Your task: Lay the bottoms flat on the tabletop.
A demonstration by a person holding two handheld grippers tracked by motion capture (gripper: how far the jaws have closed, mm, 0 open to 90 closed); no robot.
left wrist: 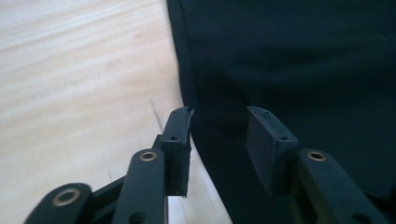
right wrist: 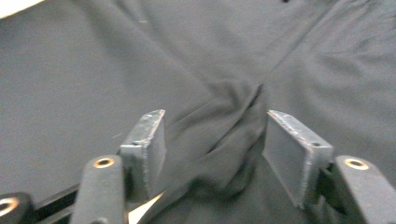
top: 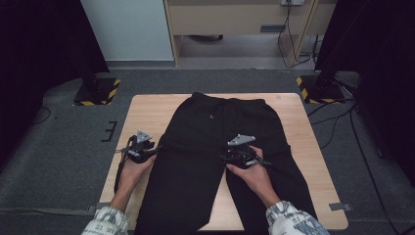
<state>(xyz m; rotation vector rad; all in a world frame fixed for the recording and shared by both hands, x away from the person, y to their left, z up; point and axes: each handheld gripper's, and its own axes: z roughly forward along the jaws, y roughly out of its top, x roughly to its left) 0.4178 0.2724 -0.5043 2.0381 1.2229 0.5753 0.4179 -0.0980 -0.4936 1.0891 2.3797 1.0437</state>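
Trousers (top: pixel 215 142) flat on counter (top: pixel 147 115); we hold left claw (left wrist: pixel 219 135) and right claw (right wrist: pixel 212 154) parted, gripping nothing, and likely pinch fabric next.

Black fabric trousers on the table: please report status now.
Both hand-held grippers open: left at outer edge, right over crotch folds. Black fabric trousers flat on wooden table. Nothing blocking.

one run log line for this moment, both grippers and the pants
item: black fabric pants flat on wooden table | left gripper: open, at outer leg edge | right gripper: open, over crotch fold
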